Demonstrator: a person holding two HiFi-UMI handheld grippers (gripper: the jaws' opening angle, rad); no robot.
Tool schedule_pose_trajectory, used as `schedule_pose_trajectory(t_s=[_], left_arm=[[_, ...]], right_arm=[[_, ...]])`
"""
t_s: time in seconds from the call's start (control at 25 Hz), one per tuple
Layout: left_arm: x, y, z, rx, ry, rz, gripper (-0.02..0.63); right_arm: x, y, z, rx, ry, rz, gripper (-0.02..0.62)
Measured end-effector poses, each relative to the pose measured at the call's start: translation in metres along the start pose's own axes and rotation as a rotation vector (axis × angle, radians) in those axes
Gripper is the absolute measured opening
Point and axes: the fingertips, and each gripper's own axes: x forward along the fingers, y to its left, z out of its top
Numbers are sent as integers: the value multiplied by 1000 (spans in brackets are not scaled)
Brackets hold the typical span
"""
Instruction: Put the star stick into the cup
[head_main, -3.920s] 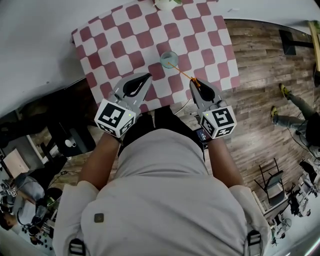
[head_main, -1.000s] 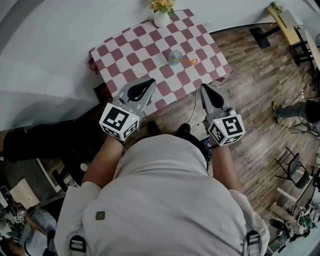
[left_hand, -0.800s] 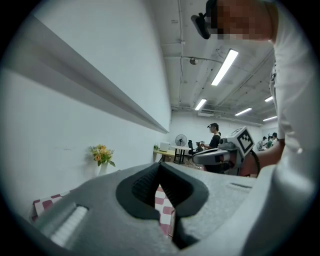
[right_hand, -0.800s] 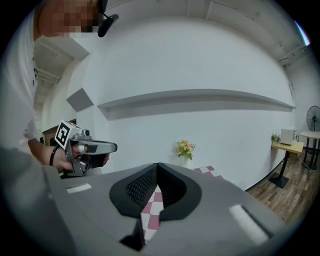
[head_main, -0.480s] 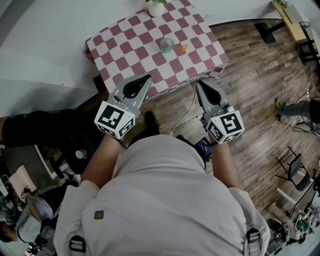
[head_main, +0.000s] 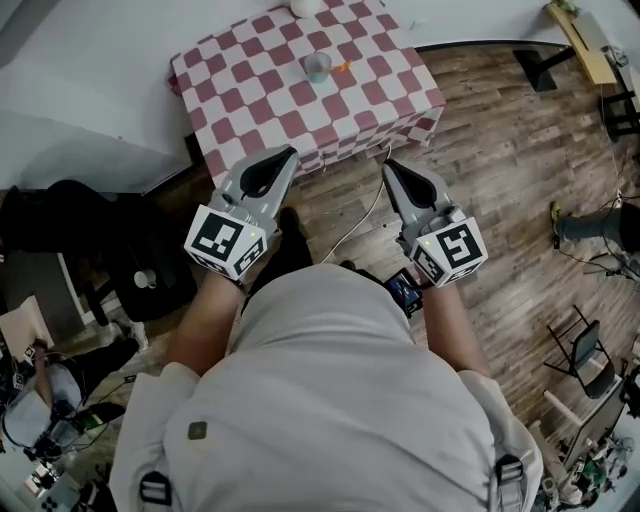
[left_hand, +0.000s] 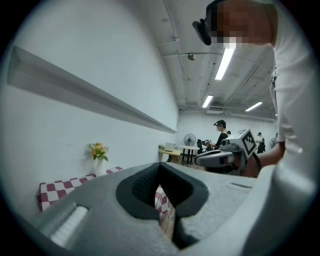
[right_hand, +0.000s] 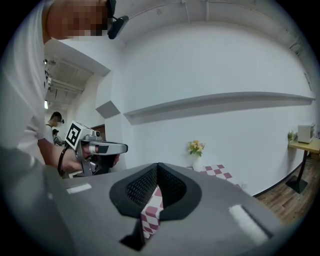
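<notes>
The cup (head_main: 317, 66) stands on the far half of the checkered table (head_main: 250, 110), and the star stick (head_main: 341, 68) shows as a small orange bit at the cup's right rim. It seems to lean out of the cup, though it is too small here to be sure it sits inside. Both tools are empty. The left gripper (head_main: 287, 154) and right gripper (head_main: 389, 167) have their jaws closed tip to tip with nothing between them, and both are over the floor (head_main: 500, 150), short of the table's near edge. If the stick is in, the job looks done, and the sound course is to keep both grippers low and away from the cloth. If it needs seating, the right gripper is nearer: open wide, come in from the right, pinch the shaft below the star, and leave the light cup alone, since it would likely tip at a nudge. A vase (head_main: 305, 6) stands at the far edge, near the cup, and a wall closes the far and left sides. A cable (head_main: 365, 215) trails on the floor by the feet, and dark furniture (head_main: 140, 270) crowds the left. The open room lies to the right.
</notes>
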Motion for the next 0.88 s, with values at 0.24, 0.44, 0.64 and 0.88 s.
schedule_pose_trajectory(t_s=[0.24, 0.44, 0.64, 0.88], left_arm=[[-30, -52, -11, -11, -14, 77, 2], [-52, -91, -19, -17, -15, 132, 2], [-68, -120, -12, 4, -28, 161, 2], [-81, -135, -5, 20, -46, 171, 2]], right_arm=[[-51, 21, -13, 2, -11, 70, 9], [-87, 40, -20, -6, -11, 123, 9], [-114, 59, -19, -23, -20, 161, 9], [-130, 69, -13, -29, -44, 159, 9]])
